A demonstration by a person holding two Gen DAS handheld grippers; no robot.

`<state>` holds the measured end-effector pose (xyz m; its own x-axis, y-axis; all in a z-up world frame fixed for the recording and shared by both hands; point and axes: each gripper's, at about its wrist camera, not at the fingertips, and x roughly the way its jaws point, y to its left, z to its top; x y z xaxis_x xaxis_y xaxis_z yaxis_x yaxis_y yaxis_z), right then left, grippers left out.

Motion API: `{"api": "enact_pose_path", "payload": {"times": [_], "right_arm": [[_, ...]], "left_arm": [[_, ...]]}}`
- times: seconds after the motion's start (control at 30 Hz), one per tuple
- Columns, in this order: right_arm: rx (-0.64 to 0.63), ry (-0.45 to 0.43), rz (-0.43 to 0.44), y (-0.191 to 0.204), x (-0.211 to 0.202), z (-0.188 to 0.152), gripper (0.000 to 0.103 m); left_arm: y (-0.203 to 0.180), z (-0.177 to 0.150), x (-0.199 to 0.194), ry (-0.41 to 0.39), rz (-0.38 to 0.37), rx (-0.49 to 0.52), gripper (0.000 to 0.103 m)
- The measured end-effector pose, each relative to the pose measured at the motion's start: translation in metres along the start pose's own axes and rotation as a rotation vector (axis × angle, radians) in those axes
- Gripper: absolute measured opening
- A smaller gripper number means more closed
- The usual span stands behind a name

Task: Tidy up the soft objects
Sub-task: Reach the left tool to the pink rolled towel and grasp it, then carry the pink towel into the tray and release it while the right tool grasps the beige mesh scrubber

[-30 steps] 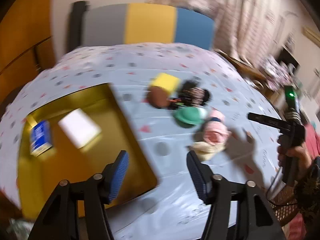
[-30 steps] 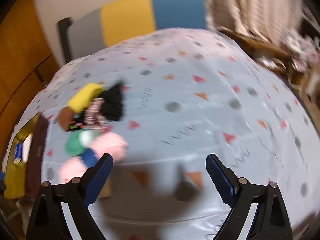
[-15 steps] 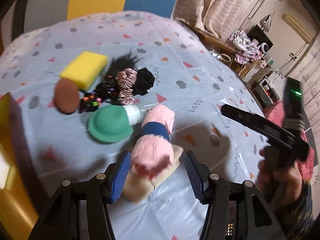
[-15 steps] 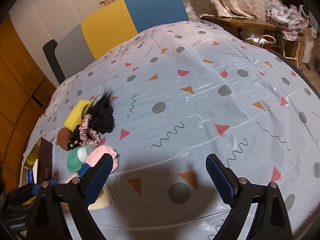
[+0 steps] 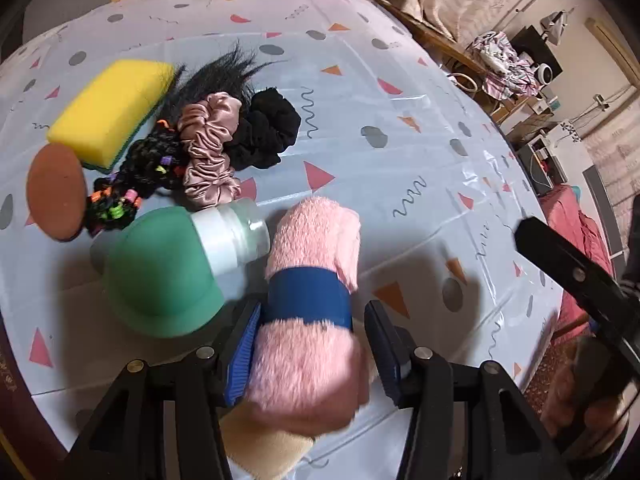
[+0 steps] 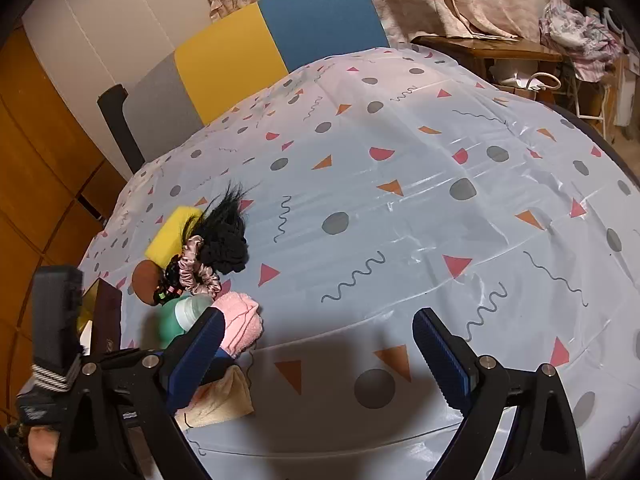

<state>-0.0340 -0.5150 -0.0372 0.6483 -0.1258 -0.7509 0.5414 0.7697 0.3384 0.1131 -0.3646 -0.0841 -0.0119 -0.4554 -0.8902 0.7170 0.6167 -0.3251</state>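
Note:
A rolled pink fluffy towel (image 5: 308,312) with a blue band lies on the table, partly on a beige cloth (image 5: 268,456). My left gripper (image 5: 312,352) is open, one finger on each side of the roll; the left pad is close to or touching it, and a gap shows on the right. The towel also shows in the right wrist view (image 6: 240,320). Beyond it lie a pink satin scrunchie (image 5: 208,148), a black scrunchie (image 5: 268,128), a black hairpiece (image 5: 216,76), a beaded braid (image 5: 132,176) and a yellow sponge (image 5: 112,108). My right gripper (image 6: 316,356) is open and empty above the tablecloth.
A green bottle with a clear cap (image 5: 168,268) lies against the towel's left side. A brown round pad (image 5: 56,192) lies left of it. A dark box edge (image 6: 106,316) stands at the table's left. A padded chair (image 6: 280,40) stands behind the patterned tablecloth (image 6: 440,200).
My left gripper has swung right from the yellow box and closed in over the pink towel, so its fingers now straddle it. The right gripper has held about still.

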Motion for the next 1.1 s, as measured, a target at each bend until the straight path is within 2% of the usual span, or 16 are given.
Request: {"api": "enact_pose_path", "payload": {"times": [0.03, 0.1, 0.2, 0.37, 0.6, 0.67, 0.83, 0.9, 0.97, 1.03, 1.1], "right_arm": [[0.002, -0.002, -0.001, 0.000, -0.001, 0.000, 0.096], [0.007, -0.005, 0.000, -0.002, -0.001, 0.000, 0.096], [0.011, -0.005, -0.006, -0.003, -0.001, 0.001, 0.096], [0.023, 0.016, -0.012, -0.008, 0.004, 0.001, 0.096], [-0.048, 0.099, -0.005, 0.004, 0.020, -0.007, 0.096], [-0.061, 0.143, 0.039, 0.008, 0.026, -0.011, 0.096], [-0.021, 0.329, 0.276, 0.020, 0.045, -0.027, 0.095], [-0.012, 0.387, 0.342, 0.026, 0.051, -0.034, 0.094], [-0.029, 0.422, 0.371, 0.033, 0.054, -0.042, 0.091], [-0.034, 0.447, 0.402, 0.039, 0.057, -0.047, 0.083], [-0.057, 0.474, 0.417, 0.048, 0.061, -0.055, 0.081]], "left_arm": [[0.000, 0.001, 0.003, 0.004, 0.004, 0.002, 0.052], [0.002, 0.002, 0.010, 0.016, 0.003, -0.012, 0.041], [0.004, -0.001, 0.005, -0.028, -0.009, -0.020, 0.036], [0.010, -0.013, -0.027, -0.122, -0.048, -0.032, 0.036], [0.019, -0.031, -0.077, -0.241, -0.078, -0.065, 0.036], [0.022, -0.042, -0.090, -0.273, -0.079, -0.077, 0.036], [0.034, -0.068, -0.112, -0.316, -0.070, -0.127, 0.036], [0.041, -0.079, -0.119, -0.328, -0.072, -0.153, 0.036], [0.047, -0.088, -0.126, -0.339, -0.069, -0.169, 0.036], [0.053, -0.098, -0.134, -0.356, -0.060, -0.188, 0.036], [0.058, -0.106, -0.140, -0.370, -0.054, -0.198, 0.036]]}}
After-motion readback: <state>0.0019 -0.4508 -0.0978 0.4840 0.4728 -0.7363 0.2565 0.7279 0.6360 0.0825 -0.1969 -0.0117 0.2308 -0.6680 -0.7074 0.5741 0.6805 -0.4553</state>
